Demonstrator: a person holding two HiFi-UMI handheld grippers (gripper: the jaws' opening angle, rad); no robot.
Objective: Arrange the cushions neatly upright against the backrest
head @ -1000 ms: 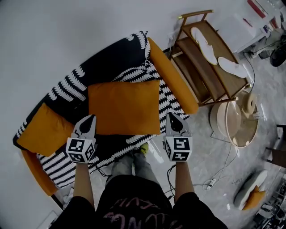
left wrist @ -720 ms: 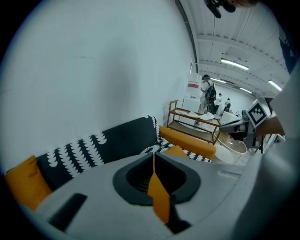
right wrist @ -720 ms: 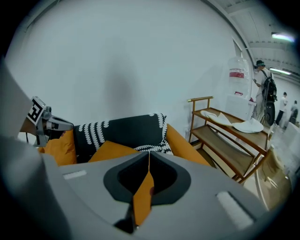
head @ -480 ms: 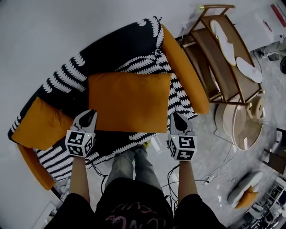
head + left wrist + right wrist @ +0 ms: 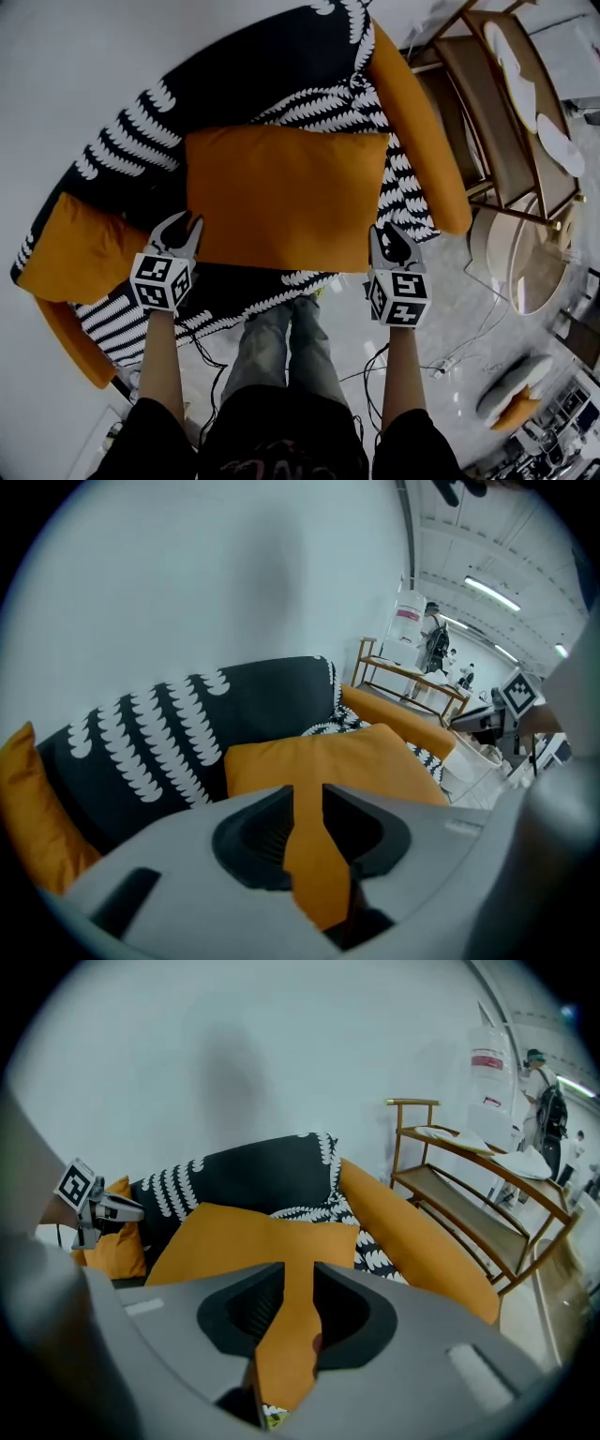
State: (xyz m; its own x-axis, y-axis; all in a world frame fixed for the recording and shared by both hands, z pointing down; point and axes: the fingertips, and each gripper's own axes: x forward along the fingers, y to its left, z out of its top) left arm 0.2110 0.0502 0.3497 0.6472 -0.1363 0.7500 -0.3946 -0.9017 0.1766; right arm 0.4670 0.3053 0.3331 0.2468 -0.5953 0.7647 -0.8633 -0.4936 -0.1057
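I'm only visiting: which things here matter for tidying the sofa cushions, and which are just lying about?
For the job: large orange cushion; small orange cushion; sofa backrest; left gripper and right gripper, fingers just opening with the large cushion's lower corners between them.

Lying about: wooden rack; white shoe-shaped pieces on it; round tub; floor cables.
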